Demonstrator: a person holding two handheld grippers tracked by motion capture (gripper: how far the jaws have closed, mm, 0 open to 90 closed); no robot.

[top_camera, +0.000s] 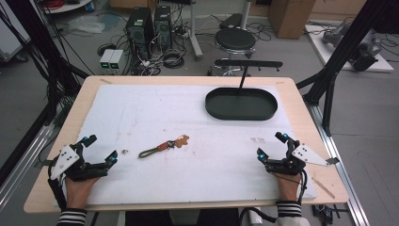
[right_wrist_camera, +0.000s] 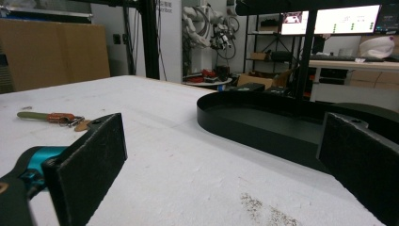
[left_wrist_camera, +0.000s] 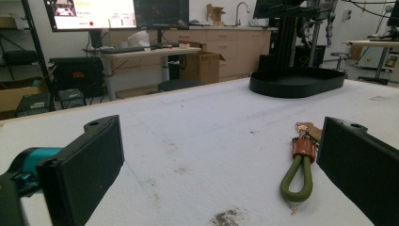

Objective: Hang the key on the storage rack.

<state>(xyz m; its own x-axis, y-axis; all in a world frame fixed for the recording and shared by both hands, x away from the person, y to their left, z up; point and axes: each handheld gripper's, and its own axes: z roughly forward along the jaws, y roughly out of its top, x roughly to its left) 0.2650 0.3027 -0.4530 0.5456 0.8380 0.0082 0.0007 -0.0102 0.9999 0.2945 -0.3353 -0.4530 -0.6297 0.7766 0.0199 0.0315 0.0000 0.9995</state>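
Observation:
A keychain (top_camera: pixel 162 146) with an olive-green cord loop, a brown leather band and a tan tag lies near the middle of the white mat. In the left gripper view the keychain (left_wrist_camera: pixel 299 175) sits just inside the right jaw, on the mat. My left gripper (top_camera: pixel 100 150) rests at the front left, open and empty. My right gripper (top_camera: pixel 271 145) rests at the front right, also open and empty. In the right gripper view the keychain (right_wrist_camera: pixel 49 117) lies far off to the left.
A black oval tray (top_camera: pixel 241 104) stands at the back right of the mat, a black stand post (top_camera: pixel 243 77) rising behind it. A small dark speck (top_camera: pixel 124 151) lies left of the keychain. The wooden table edge (top_camera: pixel 188 205) runs along the front.

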